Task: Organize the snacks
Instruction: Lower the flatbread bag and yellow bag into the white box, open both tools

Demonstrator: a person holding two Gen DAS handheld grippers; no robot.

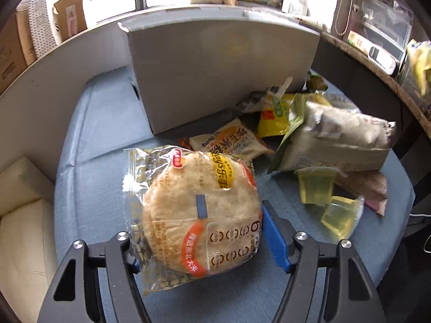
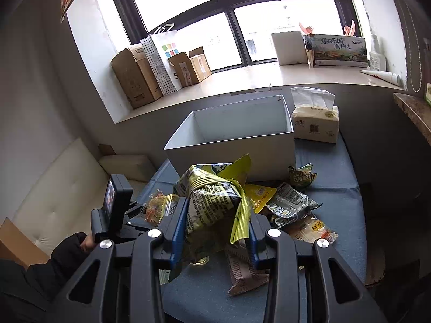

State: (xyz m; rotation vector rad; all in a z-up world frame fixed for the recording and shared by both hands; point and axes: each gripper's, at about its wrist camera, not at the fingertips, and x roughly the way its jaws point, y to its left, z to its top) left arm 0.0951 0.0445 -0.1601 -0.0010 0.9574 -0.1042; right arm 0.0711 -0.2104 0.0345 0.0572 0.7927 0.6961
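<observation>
Left wrist view shows the left gripper (image 1: 200, 238) with its two blue-padded fingers (image 1: 274, 238) set on either side of one round rice cracker in a clear printed wrapper (image 1: 199, 212); the pack lies on the blue cloth surface (image 1: 99, 167), the right pad is at its edge and the left pad is hidden behind the wrapper, so I cannot tell whether they press it. Beyond it stands one open white rectangular box (image 1: 221, 72). To the right of the cracker lie two yellow-green jelly cups (image 1: 317, 188), one beside the other, and above them one large pale green crinkled bag (image 1: 336, 140). Between that bag and the box lie one beige flat snack packet (image 1: 231, 140) and one yellow snack packet (image 1: 272, 115).

Right wrist view shows the right gripper (image 2: 212, 224) clamped on that pale green crinkled bag (image 2: 212, 204), lifted above the pile in front of the white box (image 2: 231, 145). The box interior that shows holds nothing. One paper tissue pack (image 2: 315, 123) stands just right of the box. Near it on the cloth lies one small green packet (image 2: 301, 176). On the window sill stand three brown cardboard boxes (image 2: 134, 78) and one white dotted paper bag (image 2: 161, 62).
</observation>
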